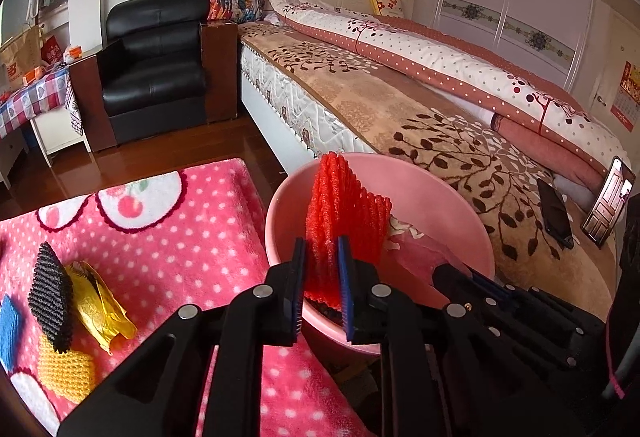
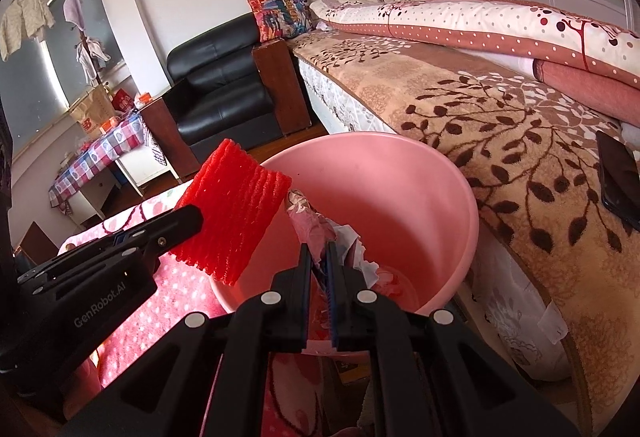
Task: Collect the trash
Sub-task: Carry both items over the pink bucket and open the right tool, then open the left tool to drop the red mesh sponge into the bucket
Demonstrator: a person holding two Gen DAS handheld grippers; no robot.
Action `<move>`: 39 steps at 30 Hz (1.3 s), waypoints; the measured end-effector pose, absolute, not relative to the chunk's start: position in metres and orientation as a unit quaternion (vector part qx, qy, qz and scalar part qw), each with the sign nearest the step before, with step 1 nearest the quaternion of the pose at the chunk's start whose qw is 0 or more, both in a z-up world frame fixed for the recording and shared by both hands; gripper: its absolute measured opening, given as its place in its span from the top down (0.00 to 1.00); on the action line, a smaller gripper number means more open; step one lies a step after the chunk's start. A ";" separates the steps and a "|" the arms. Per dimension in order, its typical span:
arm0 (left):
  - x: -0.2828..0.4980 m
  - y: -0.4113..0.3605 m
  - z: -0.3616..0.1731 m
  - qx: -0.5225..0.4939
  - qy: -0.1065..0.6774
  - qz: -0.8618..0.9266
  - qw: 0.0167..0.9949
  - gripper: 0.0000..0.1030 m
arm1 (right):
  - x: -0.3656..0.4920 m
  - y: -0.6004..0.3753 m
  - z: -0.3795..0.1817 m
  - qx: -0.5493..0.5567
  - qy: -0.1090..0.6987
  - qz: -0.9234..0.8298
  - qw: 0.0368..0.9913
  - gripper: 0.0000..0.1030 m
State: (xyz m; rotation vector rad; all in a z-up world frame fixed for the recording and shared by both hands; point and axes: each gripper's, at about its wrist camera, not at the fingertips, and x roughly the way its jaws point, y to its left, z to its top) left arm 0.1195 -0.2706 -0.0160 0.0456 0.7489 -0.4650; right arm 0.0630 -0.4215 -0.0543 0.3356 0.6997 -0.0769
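Note:
My left gripper [image 1: 322,261] is shut on a red foam net [image 1: 344,217] and holds it over the near rim of a pink basin [image 1: 460,213]. The red net also shows in the right wrist view [image 2: 236,209]. My right gripper [image 2: 319,261] is shut on a crumpled pink and white wrapper [image 2: 312,221], held above the inside of the pink basin [image 2: 420,189]. On the pink dotted rug [image 1: 180,237] lie a black foam net [image 1: 50,297], a yellow crumpled wrapper [image 1: 100,305], a yellow foam net [image 1: 64,369] and a blue foam net [image 1: 10,333].
A bed [image 1: 400,101] with a leaf-patterned blanket runs along the right, right behind the basin, with two phones [image 1: 556,213] on it. A black armchair [image 1: 156,65] and a small table with a checked cloth [image 1: 32,97] stand at the back left on the wood floor.

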 end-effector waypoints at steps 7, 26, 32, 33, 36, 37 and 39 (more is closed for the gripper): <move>0.121 -0.270 -0.017 0.017 0.356 -0.226 0.907 0.64 | 0.064 -0.421 -0.058 0.169 0.344 -0.041 0.923 0.77; 0.085 -0.244 0.004 0.024 0.327 -0.214 0.920 0.64 | 0.037 -0.387 -0.038 0.166 0.329 -0.009 0.930 0.62; 0.071 -0.225 0.012 0.022 0.319 -0.198 0.927 0.64 | 0.026 -0.371 -0.031 0.166 0.328 0.003 0.930 0.61; 0.069 -0.223 0.013 0.020 0.318 -0.196 0.927 0.64 | 0.024 -0.368 -0.031 0.165 0.329 0.005 0.930 0.60; 0.062 -0.211 0.015 0.014 0.313 -0.189 0.931 0.64 | 0.019 -0.356 -0.028 0.161 0.330 0.013 0.930 0.60; 0.060 -0.207 0.016 0.014 0.312 -0.186 0.932 0.64 | 0.018 -0.352 -0.028 0.160 0.330 0.016 0.930 0.60; 0.056 -0.200 0.017 0.012 0.311 -0.181 0.933 0.64 | 0.015 -0.344 -0.027 0.158 0.334 0.023 0.929 0.60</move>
